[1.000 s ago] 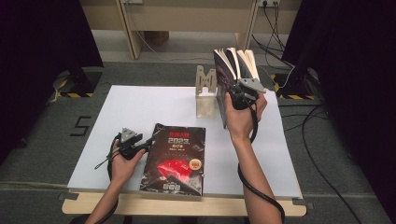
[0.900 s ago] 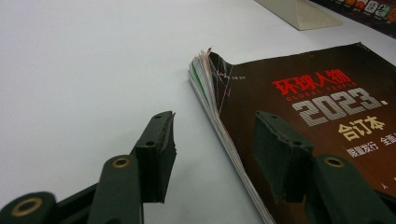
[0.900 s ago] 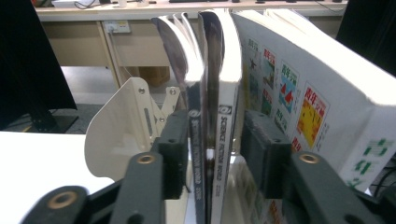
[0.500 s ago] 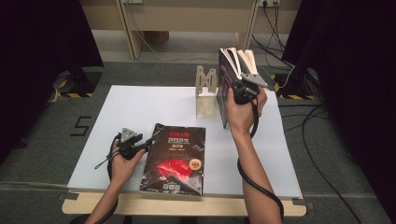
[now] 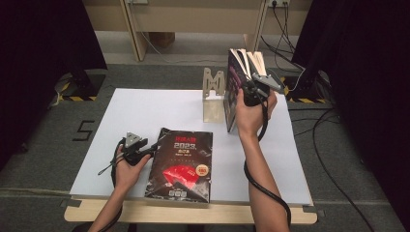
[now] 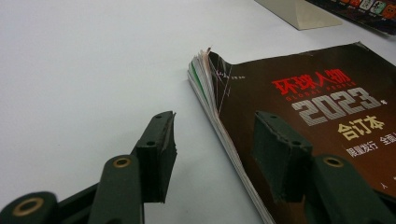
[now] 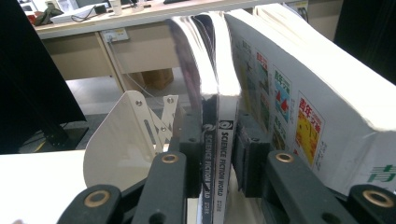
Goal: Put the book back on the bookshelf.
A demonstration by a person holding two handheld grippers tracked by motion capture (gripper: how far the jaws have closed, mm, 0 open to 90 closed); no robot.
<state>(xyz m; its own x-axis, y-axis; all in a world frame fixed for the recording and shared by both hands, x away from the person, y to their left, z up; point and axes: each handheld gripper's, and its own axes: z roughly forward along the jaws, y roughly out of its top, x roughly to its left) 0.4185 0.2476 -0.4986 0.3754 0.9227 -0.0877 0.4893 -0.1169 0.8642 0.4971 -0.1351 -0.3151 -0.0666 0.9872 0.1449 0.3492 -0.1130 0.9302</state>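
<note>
White surface [image 5: 145,111] carries upright magazines [image 5: 240,72] far right beside a bookend [image 5: 213,92], where the right hand-held gripper [image 7: 218,154], just narrowing, pinches two spines that could slip and topple the row, while the left hand-held gripper [image 6: 215,149] gapes beside the flat black book [image 5: 181,164].

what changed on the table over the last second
The right gripper has just been closing its jaws and now pinches two thin upright magazines by their spines, beside the thick book. The left gripper, the flat black book and the bookend stayed put.
</note>
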